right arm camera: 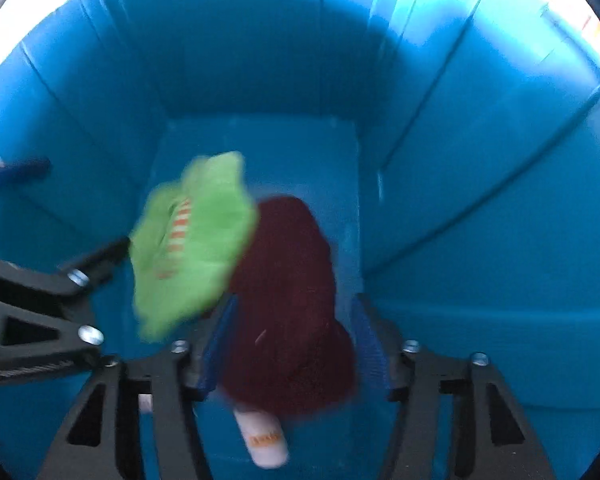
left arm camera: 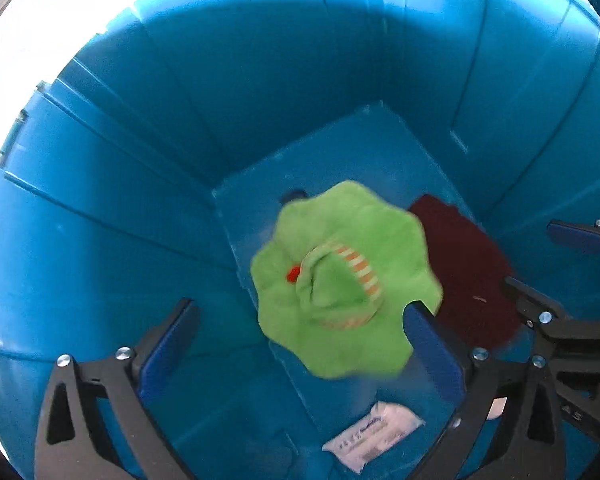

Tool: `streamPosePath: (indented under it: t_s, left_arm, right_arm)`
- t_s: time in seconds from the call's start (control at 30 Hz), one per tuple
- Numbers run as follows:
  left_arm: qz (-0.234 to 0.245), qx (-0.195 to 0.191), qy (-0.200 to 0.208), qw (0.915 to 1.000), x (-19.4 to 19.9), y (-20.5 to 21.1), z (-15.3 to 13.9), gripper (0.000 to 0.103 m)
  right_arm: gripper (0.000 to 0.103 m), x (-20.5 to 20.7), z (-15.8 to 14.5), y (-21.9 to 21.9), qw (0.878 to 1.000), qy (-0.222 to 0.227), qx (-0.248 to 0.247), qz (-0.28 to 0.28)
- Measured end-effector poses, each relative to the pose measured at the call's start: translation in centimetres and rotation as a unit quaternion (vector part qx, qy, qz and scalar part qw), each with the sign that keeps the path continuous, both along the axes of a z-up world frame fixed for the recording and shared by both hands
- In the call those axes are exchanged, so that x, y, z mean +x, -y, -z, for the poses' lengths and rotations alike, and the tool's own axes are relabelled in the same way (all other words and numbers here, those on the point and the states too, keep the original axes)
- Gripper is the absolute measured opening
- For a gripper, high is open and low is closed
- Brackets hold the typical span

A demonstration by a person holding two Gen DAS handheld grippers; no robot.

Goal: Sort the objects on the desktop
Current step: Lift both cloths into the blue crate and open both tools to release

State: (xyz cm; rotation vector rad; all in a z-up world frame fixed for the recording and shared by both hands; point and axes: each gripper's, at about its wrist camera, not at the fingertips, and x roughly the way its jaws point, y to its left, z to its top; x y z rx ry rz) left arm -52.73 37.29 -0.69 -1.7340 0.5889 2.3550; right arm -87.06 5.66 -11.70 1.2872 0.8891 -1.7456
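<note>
1. Looking down into the blue bin, both grippers hang above its floor.
2. Left gripper is spread wide, holding nothing; the green hat, blurred, looks in mid-drop.
3. Right gripper is also spread, the dark red cloth loose between its fingers, touching neither.
4. White packet lies on the near floor.
5. Risk: the two grippers sit close together, so withdrawing carelessly could knock them or snag fabric.

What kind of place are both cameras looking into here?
The inside of a deep blue plastic bin, seen from above; the room beyond isn't shown. Ribbed walls surround both views, and a green hat, a dark red cloth and a white packet are inside.
</note>
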Motion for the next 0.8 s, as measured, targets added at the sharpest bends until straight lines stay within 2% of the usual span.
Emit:
streamPosePath:
  t_s: [0.1,0.13,0.17,0.23,0.37,0.5,0.63,0.8]
  left_arm:
    - [0.005,-0.012,0.02,0.9997,0.4,-0.1,0.7,0.103]
    - [0.006,-0.014,0.026,0.9995,0.4,-0.3,0.8,0.103]
    - [0.006,-0.015,0.033,0.9993,-0.1,-0.1,1.1,0.103]
    - [0.006,-0.016,0.044,0.9989,-1.6,0.6,1.8,0.103]
    - [0.007,-0.005,0.05,0.9987,-1.8,0.7,2.4,0.103]
    - [0.006,0.006,0.052,0.9986,-1.2,1.0,2.0,0.103]
    - [0.008,0.032,0.031,0.999,0.2,1.0,-0.4,0.103]
    - [0.03,0.062,-0.016,0.9975,3.0,1.3,-5.4,0.103]
  right_arm:
    - [0.064,0.2,1.7,-0.1,0.999,0.0,0.049,-0.011]
    - [0.069,0.2,2.2,0.0,0.998,-0.002,0.062,-0.017]
    - [0.073,0.1,2.7,0.0,0.997,-0.003,0.075,-0.018]
    - [0.075,0.2,3.3,0.0,0.995,0.0,0.094,-0.023]
    - [0.084,0.5,3.9,0.3,0.993,0.008,0.113,-0.04]
    - [0.086,1.1,3.1,0.5,0.992,0.008,0.115,-0.054]
    - [0.088,2.0,1.2,0.0,0.992,-0.001,0.107,-0.074]
    - [0.099,3.0,-2.8,-1.4,0.993,-0.024,0.075,-0.082]
